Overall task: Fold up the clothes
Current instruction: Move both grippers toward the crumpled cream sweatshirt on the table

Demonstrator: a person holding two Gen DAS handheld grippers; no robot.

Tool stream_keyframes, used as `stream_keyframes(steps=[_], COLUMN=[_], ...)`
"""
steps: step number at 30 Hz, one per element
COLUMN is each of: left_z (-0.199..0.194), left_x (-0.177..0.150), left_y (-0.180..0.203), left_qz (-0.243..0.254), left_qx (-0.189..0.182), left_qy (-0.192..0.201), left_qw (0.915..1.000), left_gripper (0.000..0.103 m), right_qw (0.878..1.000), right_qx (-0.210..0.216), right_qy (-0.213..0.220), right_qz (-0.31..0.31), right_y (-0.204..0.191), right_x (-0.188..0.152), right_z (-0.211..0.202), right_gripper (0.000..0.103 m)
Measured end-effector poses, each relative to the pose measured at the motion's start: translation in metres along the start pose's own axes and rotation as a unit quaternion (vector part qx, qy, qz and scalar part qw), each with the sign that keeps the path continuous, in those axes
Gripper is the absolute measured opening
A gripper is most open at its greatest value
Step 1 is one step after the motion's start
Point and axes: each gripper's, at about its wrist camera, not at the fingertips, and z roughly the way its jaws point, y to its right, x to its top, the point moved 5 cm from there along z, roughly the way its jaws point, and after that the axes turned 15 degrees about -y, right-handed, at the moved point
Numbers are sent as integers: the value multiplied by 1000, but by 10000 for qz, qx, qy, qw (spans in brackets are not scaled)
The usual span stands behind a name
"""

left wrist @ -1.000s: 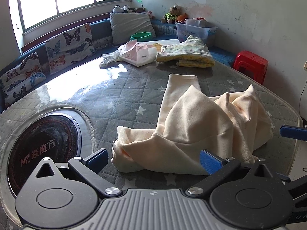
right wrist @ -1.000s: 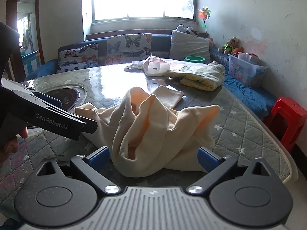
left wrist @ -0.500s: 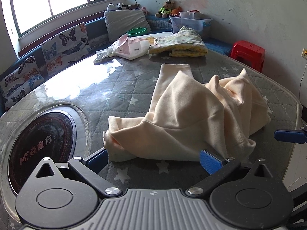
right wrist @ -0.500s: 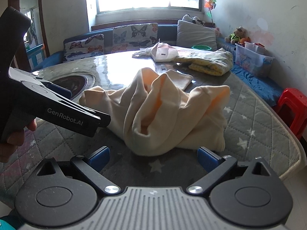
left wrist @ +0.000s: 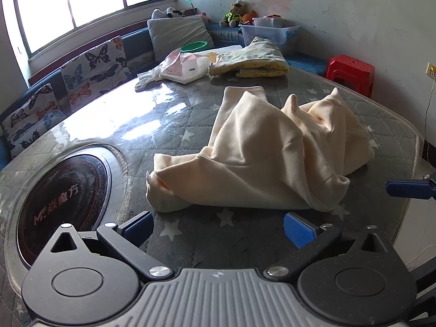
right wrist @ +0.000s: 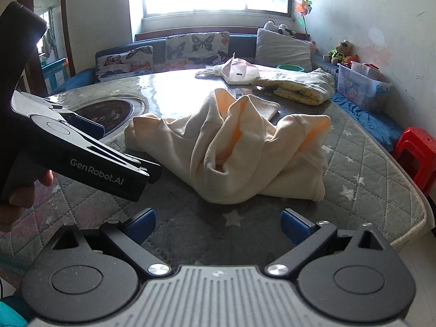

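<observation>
The cream garment (left wrist: 261, 158) lies crumpled mid-tabletop (left wrist: 190, 234), nothing folded yet. Left gripper (left wrist: 218, 224) and right gripper (right wrist: 218, 222) hover just short of the garment's near edge, jaws wide apart and empty. Next move, likely: pinch corners and spread it flat.
</observation>
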Motion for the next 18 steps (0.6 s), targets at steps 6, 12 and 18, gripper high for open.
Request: stream_keyframes(steps=[6, 12, 18], left_z=[-3, -1, 4], left_x=[-1, 3, 4], left_y=[4, 4, 5], left_qz=[63, 81, 140], left_qx=[31, 55, 71], left_qy=[34, 6, -70], left_qw=[10000, 10000, 9999], left_gripper=[103, 103, 103], right_qw=[10000, 10000, 10000], right_qx=[-38, -33, -11], right_qy=[30, 28, 4], right_qz=[-10, 12, 17], right_y=[0, 2, 3], right_x=[-3, 1, 5], right_z=[-4, -3, 1], right_gripper=[100, 100, 100])
